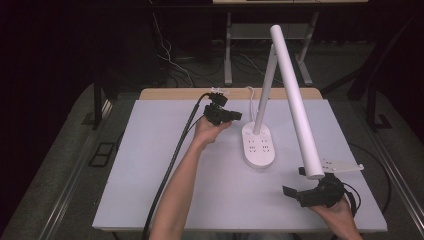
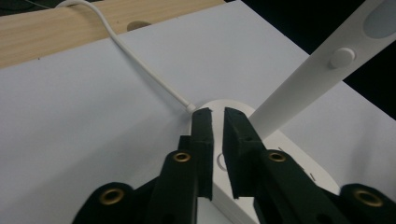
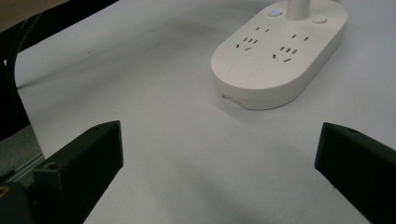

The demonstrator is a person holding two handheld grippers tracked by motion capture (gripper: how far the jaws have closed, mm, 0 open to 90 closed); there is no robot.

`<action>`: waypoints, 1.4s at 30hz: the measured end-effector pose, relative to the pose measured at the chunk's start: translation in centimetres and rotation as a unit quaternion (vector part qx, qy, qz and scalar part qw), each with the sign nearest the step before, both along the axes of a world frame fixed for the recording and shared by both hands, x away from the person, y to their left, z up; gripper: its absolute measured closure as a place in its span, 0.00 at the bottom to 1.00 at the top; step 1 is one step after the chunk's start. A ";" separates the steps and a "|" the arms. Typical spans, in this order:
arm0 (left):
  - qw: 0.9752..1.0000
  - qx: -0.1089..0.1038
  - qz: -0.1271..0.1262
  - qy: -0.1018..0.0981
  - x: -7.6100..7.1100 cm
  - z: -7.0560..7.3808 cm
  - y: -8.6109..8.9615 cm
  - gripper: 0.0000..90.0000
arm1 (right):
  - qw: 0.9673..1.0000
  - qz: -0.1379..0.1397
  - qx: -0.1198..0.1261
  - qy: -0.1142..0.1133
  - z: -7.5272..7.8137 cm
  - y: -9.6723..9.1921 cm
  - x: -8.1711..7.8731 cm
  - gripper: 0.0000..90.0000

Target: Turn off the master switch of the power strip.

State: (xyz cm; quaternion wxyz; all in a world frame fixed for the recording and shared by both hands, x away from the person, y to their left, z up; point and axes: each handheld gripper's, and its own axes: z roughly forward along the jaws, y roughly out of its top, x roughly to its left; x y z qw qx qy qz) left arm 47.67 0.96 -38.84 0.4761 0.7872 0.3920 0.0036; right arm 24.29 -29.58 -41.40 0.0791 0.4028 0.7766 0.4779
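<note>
A white desk lamp stands mid-table on an oval base [image 1: 259, 145] with socket holes on top. Its stem [image 1: 265, 85] rises from the base's far end, and the long tube head [image 1: 297, 100] slants down toward the near right. My left gripper [image 1: 235, 116] hovers at the base's far-left end, jaws shut to a narrow slit with nothing between them; in the left gripper view its tips [image 2: 217, 112] sit just over the base [image 2: 289, 154], near where the white cord [image 2: 140, 65] enters. My right gripper [image 1: 295, 181] stands open at the near right, under the tube's end, facing the base [image 3: 280, 51].
The white table top [image 1: 165, 165] has a wooden strip [image 1: 170, 93] along its far edge. The lamp cord [image 1: 250, 95] runs back over that edge. A small blue light [image 3: 276, 10] and a round button [image 3: 319, 20] flank the stem's foot. A black cable [image 1: 175, 155] trails along the left forearm.
</note>
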 end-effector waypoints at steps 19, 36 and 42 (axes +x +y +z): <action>0.999 0.040 -0.023 0.015 0.3 -2.1 -1.8 1.00 | 1.000 0.002 0.000 0.001 0.0 0.1 0.0 0.00; 0.997 0.059 -0.052 0.017 -0.4 -3.1 -3.2 1.00 | 1.000 0.004 -0.002 0.002 -0.1 0.1 0.0 0.00; 0.996 0.071 -0.053 0.015 -0.5 -3.5 -3.6 0.99 | 1.000 0.003 -0.002 0.002 -0.1 0.1 0.0 0.00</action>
